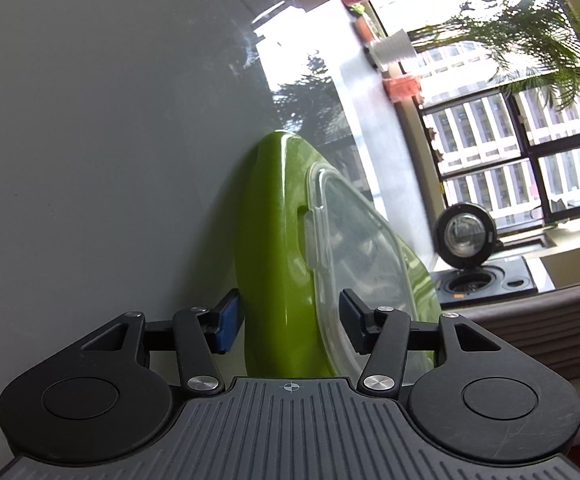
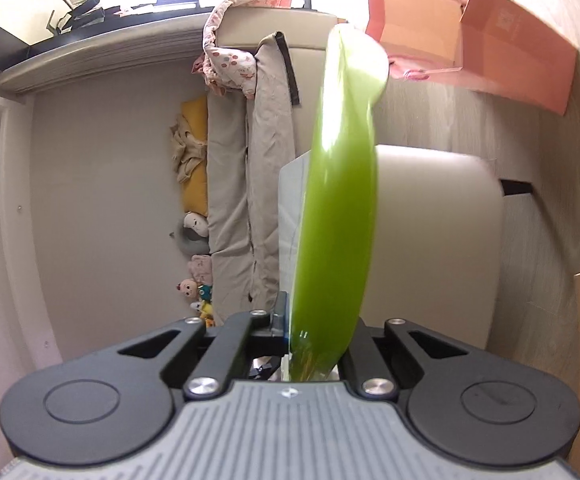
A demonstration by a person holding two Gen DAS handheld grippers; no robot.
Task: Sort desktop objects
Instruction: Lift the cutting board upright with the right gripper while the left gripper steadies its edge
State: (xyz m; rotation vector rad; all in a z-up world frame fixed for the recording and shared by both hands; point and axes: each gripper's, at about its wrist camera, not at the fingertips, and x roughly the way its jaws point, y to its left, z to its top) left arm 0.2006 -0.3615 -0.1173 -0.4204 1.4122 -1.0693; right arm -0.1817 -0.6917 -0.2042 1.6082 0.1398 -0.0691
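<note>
The green tray (image 1: 274, 248), with a clear plastic lid (image 1: 353, 256) lying against it, stood on edge over the grey tabletop (image 1: 90, 140). The left gripper (image 1: 290, 320) clamped tray and lid together between its blue pads, while the right gripper (image 2: 315, 340) pinched the tray's (image 2: 337, 208) other edge.

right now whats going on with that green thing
A person is working with two handheld grippers on a green plastic tray that has a clear container lid lying against it. The left gripper straddles the tray's edge together with the lid, its blue pads close beside them. The right gripper is shut on the tray's rim from another side. A pink paper bag sits in the background.
</note>
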